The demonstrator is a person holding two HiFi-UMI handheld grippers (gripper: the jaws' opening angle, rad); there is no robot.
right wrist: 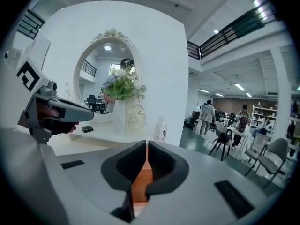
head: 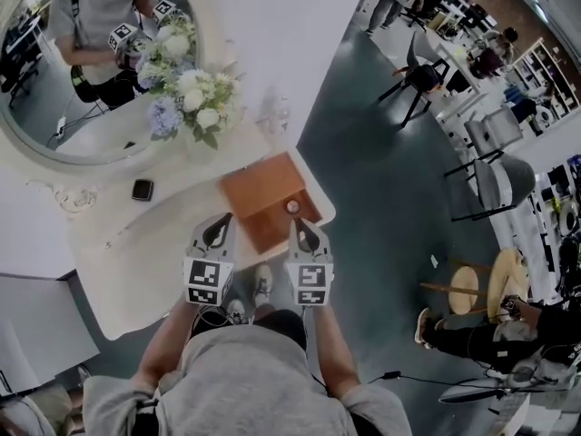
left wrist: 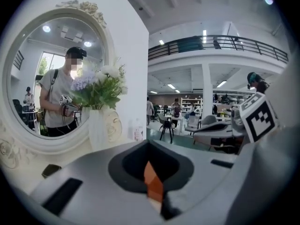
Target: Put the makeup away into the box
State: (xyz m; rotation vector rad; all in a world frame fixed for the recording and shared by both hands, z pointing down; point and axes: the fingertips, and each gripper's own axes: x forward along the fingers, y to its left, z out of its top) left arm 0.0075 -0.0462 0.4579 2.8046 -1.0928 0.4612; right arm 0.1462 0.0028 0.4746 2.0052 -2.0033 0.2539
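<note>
A brown wooden box (head: 263,193) sits on the white vanity table (head: 136,262), near its front right edge. On the box's right side lies a small round item (head: 292,207). A black compact (head: 142,189) lies on the table to the left, also visible in the left gripper view (left wrist: 50,170) and the right gripper view (right wrist: 87,129). My left gripper (head: 218,230) hovers at the box's near left corner, my right gripper (head: 305,230) at its near right corner. Both are raised, pointing almost level at the mirror wall. The left gripper (left wrist: 150,149) and the right gripper (right wrist: 145,149) are shut with nothing held.
A round ornate mirror (head: 82,62) stands behind a white vase of flowers (head: 186,89). A small bottle (right wrist: 161,130) stands by the wall. Right of the table is open floor with chairs (head: 495,184) and a wooden stool (head: 467,289).
</note>
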